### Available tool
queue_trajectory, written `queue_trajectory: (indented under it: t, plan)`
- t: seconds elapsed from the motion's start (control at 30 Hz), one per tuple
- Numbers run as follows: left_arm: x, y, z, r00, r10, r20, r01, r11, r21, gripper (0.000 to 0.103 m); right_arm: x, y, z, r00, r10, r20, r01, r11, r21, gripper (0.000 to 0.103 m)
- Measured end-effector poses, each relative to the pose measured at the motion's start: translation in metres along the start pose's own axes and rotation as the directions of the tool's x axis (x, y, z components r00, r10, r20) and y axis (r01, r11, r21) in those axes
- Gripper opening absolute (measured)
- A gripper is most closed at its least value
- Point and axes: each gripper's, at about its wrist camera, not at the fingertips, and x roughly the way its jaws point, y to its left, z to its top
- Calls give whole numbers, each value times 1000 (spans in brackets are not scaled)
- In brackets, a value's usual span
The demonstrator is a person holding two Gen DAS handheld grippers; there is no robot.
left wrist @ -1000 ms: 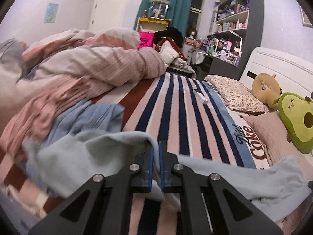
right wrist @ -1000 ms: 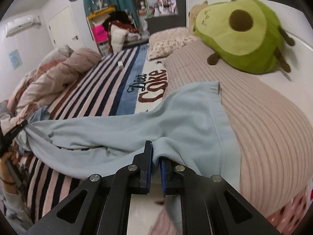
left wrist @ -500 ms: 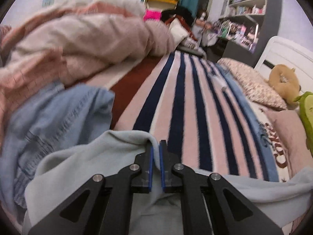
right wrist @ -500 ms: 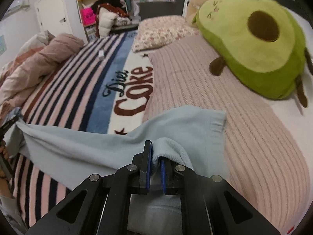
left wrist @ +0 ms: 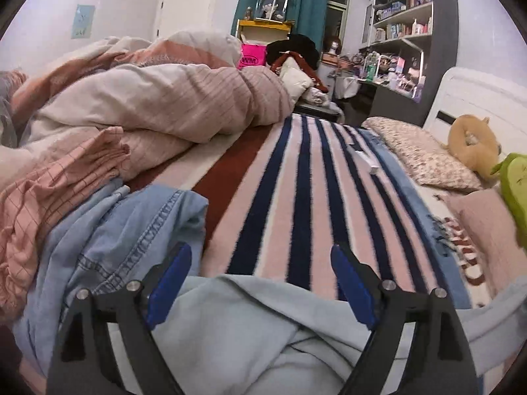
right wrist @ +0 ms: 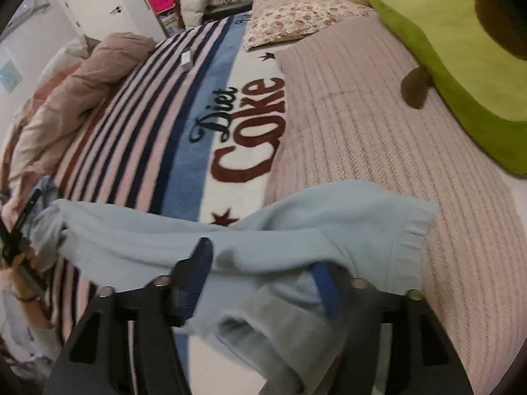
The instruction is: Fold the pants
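1. Both grippers, pinched tight on the pale blue pants a second ago, are now letting go: the jaws of each are opening and the cloth is dropping free.
2. Left wrist view: the left gripper (left wrist: 260,276) is spreading wide, its blue pads (left wrist: 169,279) touching nothing. The pants (left wrist: 237,335) are lying slack at 6 o'clock, under and between the two arms, on the striped blanket (left wrist: 296,204).
3. In the same view a denim garment (left wrist: 131,230) is sitting crumpled at 9 o'clock, just beside the pants, with a pink checked cloth (left wrist: 56,194) beyond it and a bunched quilt (left wrist: 158,105) at 10 o'clock. A small white object (left wrist: 365,161) is lying on the stripes at 1 o'clock.
4. Right wrist view: the right gripper (right wrist: 263,263) is parting, and a fold of the pants (right wrist: 250,240) is passing between its pads (right wrist: 201,263), loose rather than squeezed.
5. Here the pants are stretching from 9 o'clock to 3 o'clock across the blanket's lettered part (right wrist: 243,131) and onto the pink ribbed cover (right wrist: 378,125). The ribbed hem (right wrist: 411,240) is lying at 3 o'clock.
6. At 9 o'clock the person's left hand (right wrist: 23,263) is holding the other gripper at the far end of the pants. An avocado plush (right wrist: 454,52) is resting at 2 o'clock, well apart from the pants.
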Motion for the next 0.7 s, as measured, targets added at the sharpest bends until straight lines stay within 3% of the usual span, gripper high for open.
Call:
queue_trajectory:
  t: [0.1,0.2,0.33,0.7]
  plan:
    - [-5,-5,1,998,-65,-10,65,998,7,83,-38,6,-5,988,-118,97,124,991,-57,92]
    - [-5,-17,1,997,-76,-11,77,996,51,84,-56,10,-17,979,-163,121,174,981,-88,92]
    - [2,-28,-2,994,-96,-50,100,992,72,84,-43,13,-33,973,-206,99,217,969,-119,92]
    - [9,-35,-8,992,-102,-73,109,989,96,84,6,88,-68,989,-123,86,148,883,-445,92]
